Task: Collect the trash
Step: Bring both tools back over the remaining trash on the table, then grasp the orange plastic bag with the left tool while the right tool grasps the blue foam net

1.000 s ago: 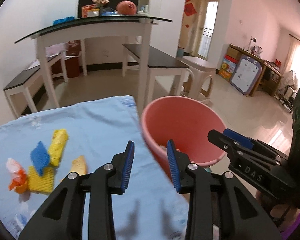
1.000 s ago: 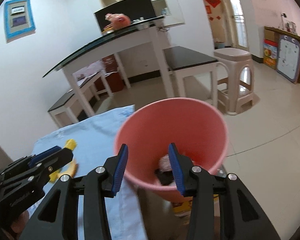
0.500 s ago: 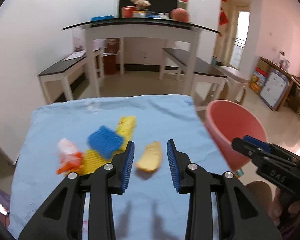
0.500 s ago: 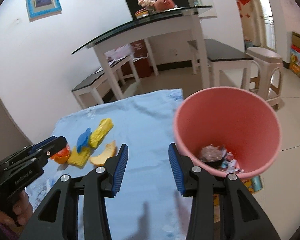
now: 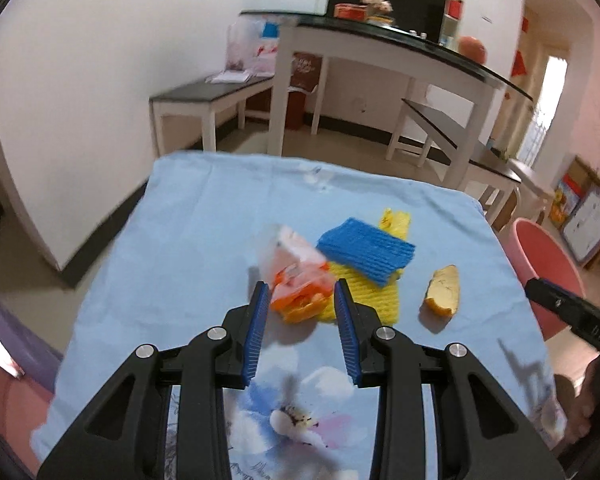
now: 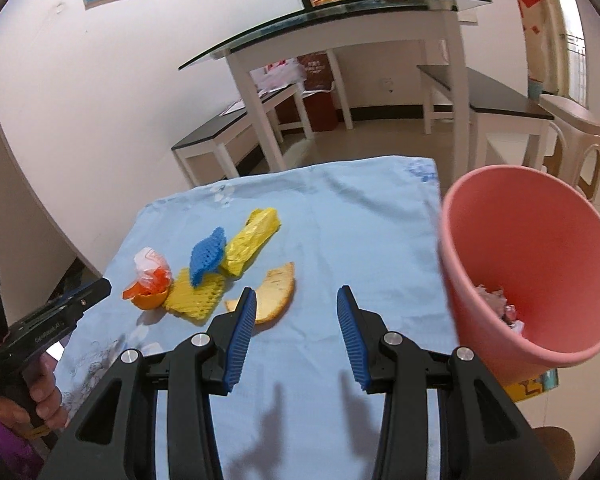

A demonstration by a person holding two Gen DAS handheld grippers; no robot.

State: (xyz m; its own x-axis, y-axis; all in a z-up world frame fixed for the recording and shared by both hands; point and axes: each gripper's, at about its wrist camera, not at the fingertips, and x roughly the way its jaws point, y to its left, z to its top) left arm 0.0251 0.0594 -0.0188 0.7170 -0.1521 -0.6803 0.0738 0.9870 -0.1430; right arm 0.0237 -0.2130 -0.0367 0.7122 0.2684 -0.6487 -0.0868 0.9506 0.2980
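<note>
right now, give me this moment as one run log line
left hand-held gripper: open, lined up on orange peel bag | right hand-held gripper: open, empty | pink bin: some trash inside

Pink bin [image 5: 540,256] cut off by right edge, left view

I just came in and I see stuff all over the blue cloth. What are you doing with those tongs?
A person is clearing trash off the blue cloth with two tongs. The left tongs are open, pointing at the orange wrapper. The right tongs are open and empty, near the peel. Blue mesh and yellow mesh lie there too. The pink bin beside the table holds some trash.
</note>
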